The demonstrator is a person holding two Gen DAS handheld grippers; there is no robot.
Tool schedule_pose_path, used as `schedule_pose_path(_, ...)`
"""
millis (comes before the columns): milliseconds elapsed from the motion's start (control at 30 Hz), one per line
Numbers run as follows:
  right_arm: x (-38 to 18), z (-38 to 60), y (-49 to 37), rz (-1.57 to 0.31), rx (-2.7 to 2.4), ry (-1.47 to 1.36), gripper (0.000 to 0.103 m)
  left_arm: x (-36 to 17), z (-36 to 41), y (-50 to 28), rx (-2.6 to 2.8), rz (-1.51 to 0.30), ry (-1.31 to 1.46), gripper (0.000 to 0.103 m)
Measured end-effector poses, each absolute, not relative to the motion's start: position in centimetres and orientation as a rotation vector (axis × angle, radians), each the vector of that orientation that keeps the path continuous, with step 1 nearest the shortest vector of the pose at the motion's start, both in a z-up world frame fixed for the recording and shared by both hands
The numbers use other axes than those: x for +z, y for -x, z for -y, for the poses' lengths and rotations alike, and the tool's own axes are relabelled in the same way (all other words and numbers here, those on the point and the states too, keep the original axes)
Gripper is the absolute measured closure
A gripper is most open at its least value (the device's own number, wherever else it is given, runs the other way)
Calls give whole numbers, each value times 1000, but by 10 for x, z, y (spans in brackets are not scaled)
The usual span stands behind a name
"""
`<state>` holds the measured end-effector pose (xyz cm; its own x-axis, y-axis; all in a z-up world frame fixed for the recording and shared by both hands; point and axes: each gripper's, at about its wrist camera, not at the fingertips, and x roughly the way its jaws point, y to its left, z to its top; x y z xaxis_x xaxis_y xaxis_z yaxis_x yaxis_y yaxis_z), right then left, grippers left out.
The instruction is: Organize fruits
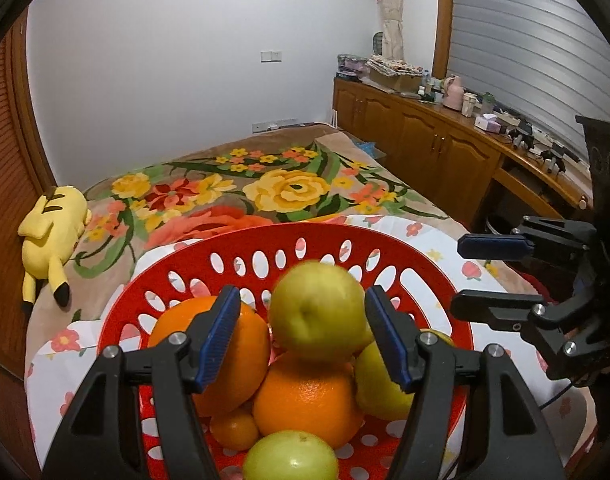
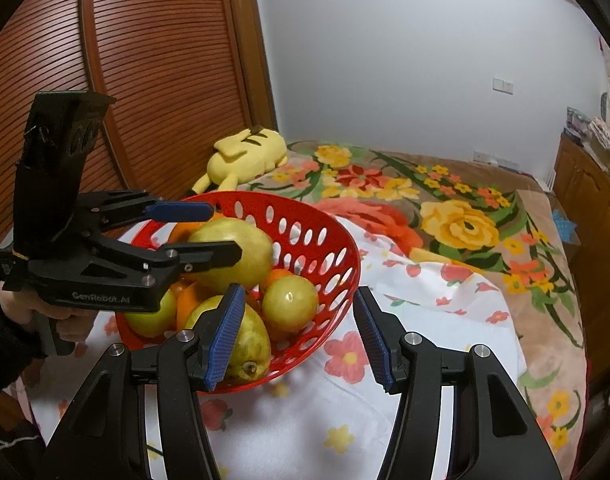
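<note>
Tongs first: the left gripper (image 1: 303, 332) hangs over the red basket (image 1: 421, 268) with its blue pads (image 1: 219, 338) spread wide on either side of a yellow-green pear (image 1: 319, 312); a gap shows on both sides, so nothing is clamped. The right gripper (image 2: 295, 332) is equally spread and empty, poised at the basket's near right rim above the white flowered cloth (image 2: 437, 320).

The left wrist view looks straight down into the basket: the pear sits on top of the heap, a large orange (image 1: 225, 344) to its left, another orange (image 1: 307, 400) below it, a small tangerine (image 1: 233, 428) near the bottom, a green round fruit (image 1: 291, 458) at the near edge and a further yellow fruit (image 1: 381, 384) on the right. It also shows the right gripper (image 1: 493, 276) from the side, off the basket's right edge.

The right wrist view alone shows the person's left hand (image 2: 45, 312) on the left gripper's handle, and the basket in profile on the cloth. Farther off, on the floral blanket (image 2: 461, 216), lies a yellow plush toy (image 2: 249, 152). A wooden cabinet (image 1: 425, 140) runs along the right wall.
</note>
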<state>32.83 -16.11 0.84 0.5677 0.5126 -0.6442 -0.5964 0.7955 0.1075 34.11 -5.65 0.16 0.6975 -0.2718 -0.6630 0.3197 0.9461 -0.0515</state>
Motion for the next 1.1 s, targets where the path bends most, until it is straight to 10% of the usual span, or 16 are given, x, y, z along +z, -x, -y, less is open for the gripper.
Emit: schedule_pose_path(1100, 2, 161, -255, -661, 485, 43, 37, 8, 18, -241, -268, -649, -8, 31)
